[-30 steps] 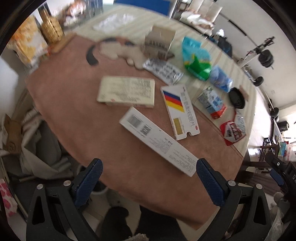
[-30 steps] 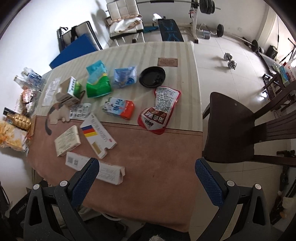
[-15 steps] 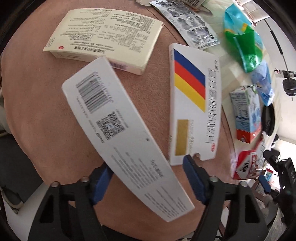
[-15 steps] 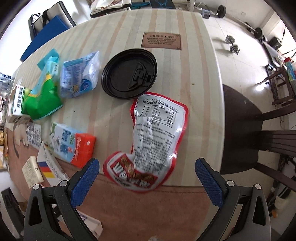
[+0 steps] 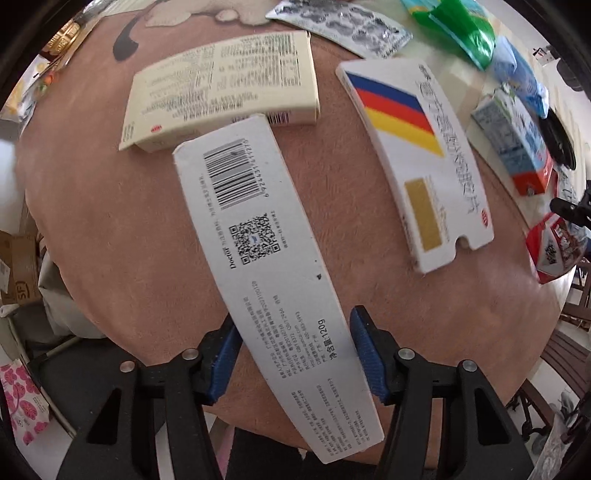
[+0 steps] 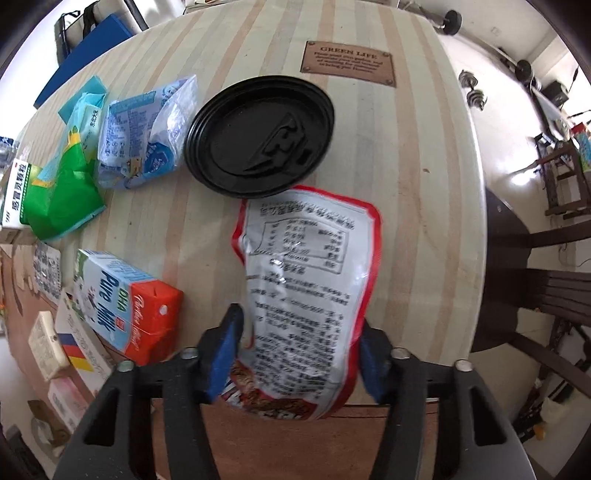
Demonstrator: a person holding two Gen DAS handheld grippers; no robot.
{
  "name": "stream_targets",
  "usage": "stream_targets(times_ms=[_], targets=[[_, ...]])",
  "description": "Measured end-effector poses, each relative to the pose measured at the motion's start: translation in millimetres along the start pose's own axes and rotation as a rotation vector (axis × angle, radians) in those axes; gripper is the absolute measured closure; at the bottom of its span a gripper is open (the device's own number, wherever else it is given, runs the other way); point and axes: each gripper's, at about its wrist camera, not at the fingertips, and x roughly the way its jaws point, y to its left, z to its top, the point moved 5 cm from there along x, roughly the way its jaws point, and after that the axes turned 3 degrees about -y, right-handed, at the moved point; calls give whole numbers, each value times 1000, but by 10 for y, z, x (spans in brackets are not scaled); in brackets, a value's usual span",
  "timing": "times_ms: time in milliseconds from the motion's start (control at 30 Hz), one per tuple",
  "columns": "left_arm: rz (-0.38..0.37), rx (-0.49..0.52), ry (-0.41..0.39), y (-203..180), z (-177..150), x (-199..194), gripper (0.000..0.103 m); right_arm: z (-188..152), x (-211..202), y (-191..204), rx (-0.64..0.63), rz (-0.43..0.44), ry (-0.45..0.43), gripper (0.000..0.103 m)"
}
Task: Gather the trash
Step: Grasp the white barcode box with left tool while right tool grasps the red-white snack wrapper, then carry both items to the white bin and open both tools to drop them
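In the left wrist view my left gripper [image 5: 293,354] is shut on a long white toothpaste box [image 5: 266,236] with a barcode and QR code, its blue pads [image 5: 360,343] pressing both long sides above the brown table mat [image 5: 110,206]. In the right wrist view my right gripper [image 6: 301,349] is shut on a red-edged snack pouch [image 6: 310,280], its pads [image 6: 231,332] against the pouch's sides over the striped wooden table [image 6: 424,206].
A cream medicine box [image 5: 225,81], a striped white box [image 5: 417,147] and a blister pack [image 5: 343,29] lie beyond the toothpaste box. A black lid [image 6: 258,136], milk carton [image 6: 125,299], blue wrapper [image 6: 147,133] and green bag [image 6: 62,192] lie around the pouch. A dark chair [image 6: 535,288] stands right.
Both grippers dropped to the table and closed: the left onto the white toothpaste box, the right onto the red snack pouch. Both were wide open a second ago.
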Motion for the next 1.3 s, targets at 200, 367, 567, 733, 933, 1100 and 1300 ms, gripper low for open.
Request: stream_targets(times_ms=[200, 367, 567, 733, 933, 1100, 1300], targets=[[4, 3, 3, 12, -62, 153, 48, -245, -15, -38, -85, 17, 61, 60], [-7, 0, -7, 40, 19, 250, 51, -477, -12, -50, -164, 7, 91, 56], [-4, 25, -64, -68, -36, 32, 52, -554, -94, 43, -156, 17, 74, 66], [-21, 38, -130, -25, -64, -270, 52, -621, -288, 61, -185, 46, 45, 74], [-58, 21, -225, 244, -166, -728, 52, -916, -729, 321, -225, 130, -8, 86], [-72, -6, -304, 588, -498, -849, 52, -1237, -981, 655, -272, 158, -55, 86], [-103, -78, -363, 1348, -964, -900, 52, -1895, -1307, 990, -344, 223, -88, 87]])
